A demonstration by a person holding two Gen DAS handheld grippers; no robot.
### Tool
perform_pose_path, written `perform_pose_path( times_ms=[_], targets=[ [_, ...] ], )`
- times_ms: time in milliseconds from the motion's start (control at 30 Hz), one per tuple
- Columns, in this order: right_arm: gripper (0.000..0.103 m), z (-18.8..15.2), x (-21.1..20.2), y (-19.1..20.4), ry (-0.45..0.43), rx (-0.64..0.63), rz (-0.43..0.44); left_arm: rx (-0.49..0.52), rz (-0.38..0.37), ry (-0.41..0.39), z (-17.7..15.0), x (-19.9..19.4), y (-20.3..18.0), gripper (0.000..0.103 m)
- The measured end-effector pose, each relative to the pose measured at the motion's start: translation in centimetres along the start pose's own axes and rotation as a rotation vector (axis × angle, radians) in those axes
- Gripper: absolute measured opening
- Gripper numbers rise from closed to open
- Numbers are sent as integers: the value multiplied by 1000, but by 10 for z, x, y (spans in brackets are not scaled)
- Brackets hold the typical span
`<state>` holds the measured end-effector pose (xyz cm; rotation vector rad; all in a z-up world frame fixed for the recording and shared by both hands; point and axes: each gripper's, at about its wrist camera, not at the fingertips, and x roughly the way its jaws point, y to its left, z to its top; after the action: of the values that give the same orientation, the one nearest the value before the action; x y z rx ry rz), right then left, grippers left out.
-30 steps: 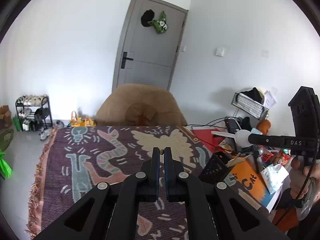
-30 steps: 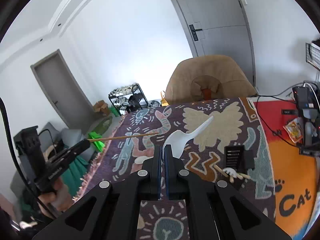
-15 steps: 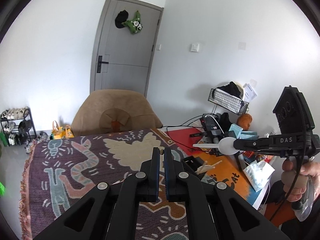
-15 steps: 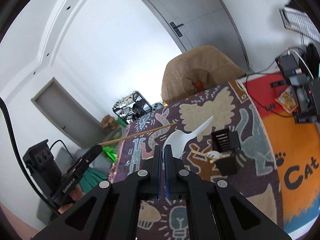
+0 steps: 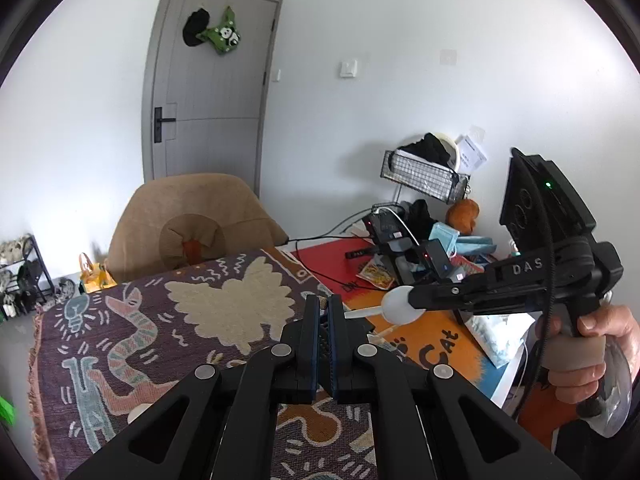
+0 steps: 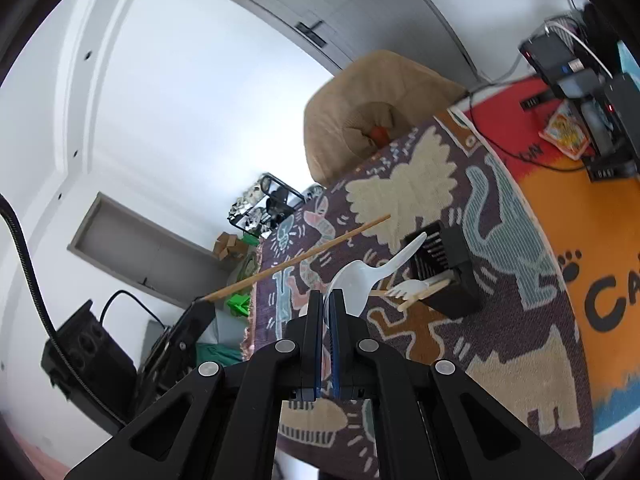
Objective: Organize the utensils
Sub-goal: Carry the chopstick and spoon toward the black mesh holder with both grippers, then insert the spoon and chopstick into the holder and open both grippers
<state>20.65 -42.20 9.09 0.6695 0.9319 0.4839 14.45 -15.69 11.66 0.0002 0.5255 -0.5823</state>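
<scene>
White plastic spoon (image 6: 354,280) clamped by its bowl in right claw (image 6: 327,300), handle aimed at black holder (image 6: 448,268) on table. Left claw (image 5: 324,308) pinches a wooden chopstick (image 6: 296,260) left of holder. Risk: thin bowl slipping, long stick missing the slot. Legible: "DAS", "Cat".

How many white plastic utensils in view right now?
2. A white plastic spoon clamped in the right gripper, handle pointing toward the black utensil holder. A white plastic fork lying in that holder's mouth beside wooden sticks. More may be hidden inside.
</scene>
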Motion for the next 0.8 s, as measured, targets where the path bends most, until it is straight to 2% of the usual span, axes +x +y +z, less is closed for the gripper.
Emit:
perform_pose_path(
  times_ms=[133,400,433,467,500,533,567,633,800],
  targets=[
    [4,10,5,-10,17,67,2,11,-21,46,5,8,-4,3],
    [7,21,23,-26,49,145,25,43,-17,121,16,21,-10,3],
    [10,21,26,-28,52,147,20,48,-23,131,18,22,-11,3],
    [24,21,27,-30,51,149,11,51,-31,141,19,23,-12,3],
    [43,20,28,-33,38,154,-7,54,-34,147,20,24,-13,3],
    [50,19,28,-35,28,154,-14,58,-34,152,22,24,-14,3],
    [55,18,29,-37,19,145,-14,63,-32,153,23,23,-14,3],
    [55,18,30,-41,22,143,-13,71,-28,153,26,22,-14,3],
    [73,12,22,-52,-25,133,-18,82,-30,166,33,19,-14,3]
  ],
)
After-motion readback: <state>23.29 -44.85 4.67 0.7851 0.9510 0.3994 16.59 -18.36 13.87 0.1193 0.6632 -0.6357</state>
